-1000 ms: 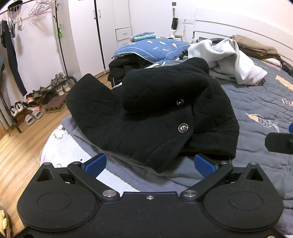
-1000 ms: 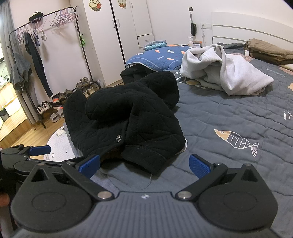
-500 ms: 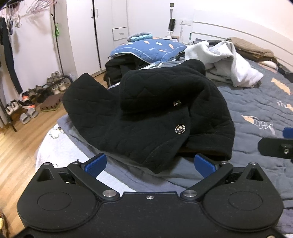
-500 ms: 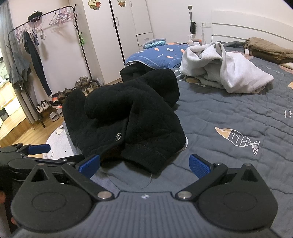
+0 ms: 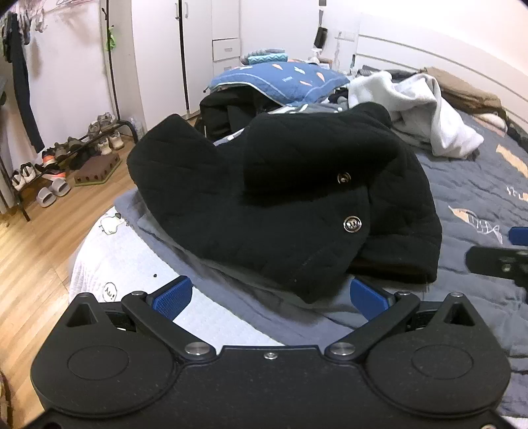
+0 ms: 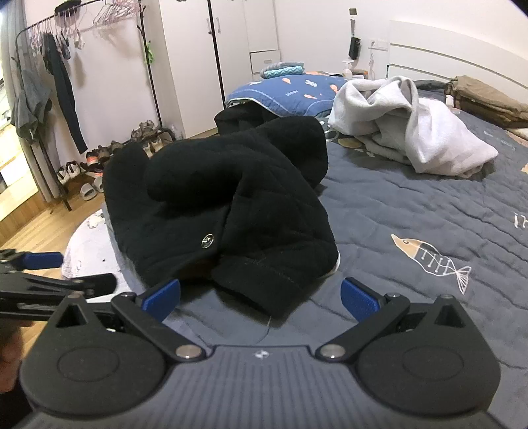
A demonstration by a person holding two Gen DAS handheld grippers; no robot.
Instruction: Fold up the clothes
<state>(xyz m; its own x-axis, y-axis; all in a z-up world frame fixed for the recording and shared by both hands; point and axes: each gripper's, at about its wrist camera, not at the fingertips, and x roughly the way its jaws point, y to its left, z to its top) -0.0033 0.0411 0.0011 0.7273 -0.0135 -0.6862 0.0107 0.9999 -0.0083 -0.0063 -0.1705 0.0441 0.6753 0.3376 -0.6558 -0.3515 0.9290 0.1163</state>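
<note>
Black quilted jacket [image 5: 283, 198] lies bunched on the grey bed [image 6: 429, 231], near its edge. We hold left gripper [image 5: 269, 295] and right gripper [image 6: 260, 295] wide open, empty, just short of its hem. Fits pre-fold or rough-folded; can't tell.

1. White wardrobe [image 6: 231, 49] doors with dark vertical seams fill the far wall; a small drawer unit [image 6: 262, 61] is set among them.
2. A black garment rail [image 6: 43, 43] stands on the left, with pink hangers [image 6: 115, 8] and dark clothes hanging from it.
3. Below it a low shoe rack [image 5: 66, 155] holds sneakers and slippers on a wooden plank floor [image 5: 29, 244].
4. The bed [image 6: 429, 211] wears a grey quilted cover printed with a fish [image 6: 429, 257].
5. A white panelled headboard [image 6: 445, 56] runs behind it.
6. The lighting is even, indoor light.
</note>
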